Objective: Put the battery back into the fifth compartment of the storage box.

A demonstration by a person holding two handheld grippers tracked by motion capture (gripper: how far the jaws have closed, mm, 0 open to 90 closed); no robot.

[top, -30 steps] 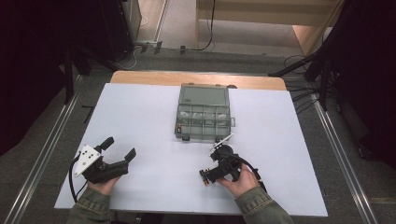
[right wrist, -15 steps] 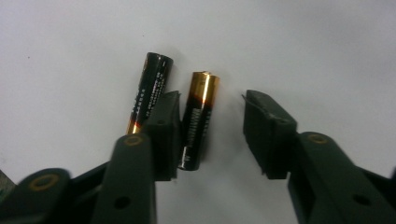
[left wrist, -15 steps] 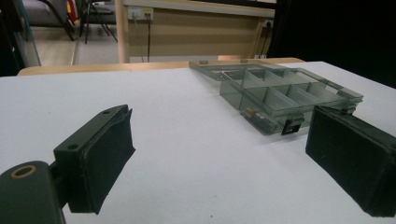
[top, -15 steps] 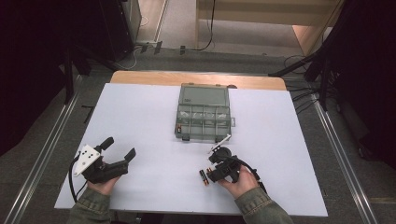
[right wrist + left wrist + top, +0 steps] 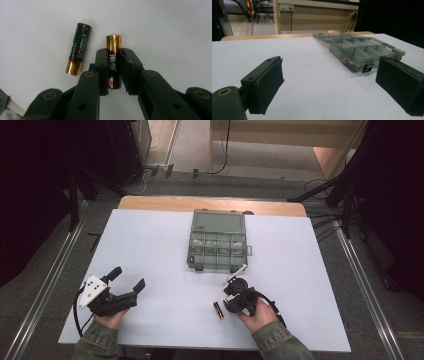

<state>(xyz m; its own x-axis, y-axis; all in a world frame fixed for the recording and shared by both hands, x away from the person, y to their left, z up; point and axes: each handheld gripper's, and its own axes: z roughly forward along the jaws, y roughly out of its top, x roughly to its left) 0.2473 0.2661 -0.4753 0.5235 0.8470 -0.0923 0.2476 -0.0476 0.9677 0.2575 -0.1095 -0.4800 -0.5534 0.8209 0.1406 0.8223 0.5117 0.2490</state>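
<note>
My right gripper [image 5: 113, 56] is shut on a black-and-gold AA battery [image 5: 113, 65], whose gold end sticks out past the pads; its jaws have just been closing on it. A second, matching battery [image 5: 78, 48] lies loose on the white table just left of the jaws. In the high view this gripper [image 5: 229, 304] sits at the front centre-right, with a battery [image 5: 218, 310] beside its tips. My left gripper [image 5: 128, 279] rests at the front left, open and with nothing between its pads [image 5: 265, 77]. A clear compartment box [image 5: 218, 242] lies open at the table's middle.
One battery [image 5: 349, 63] lies in the near corner compartment of the box [image 5: 362, 50], whose lid is folded flat behind it. The white table sheet [image 5: 150, 245] ends at a wooden strip at the back. Cables and dark stands line the floor around.
The right gripper's jaws have closed onto a battery on the table. Both hands have stayed in place, and the left gripper is unchanged.
</note>
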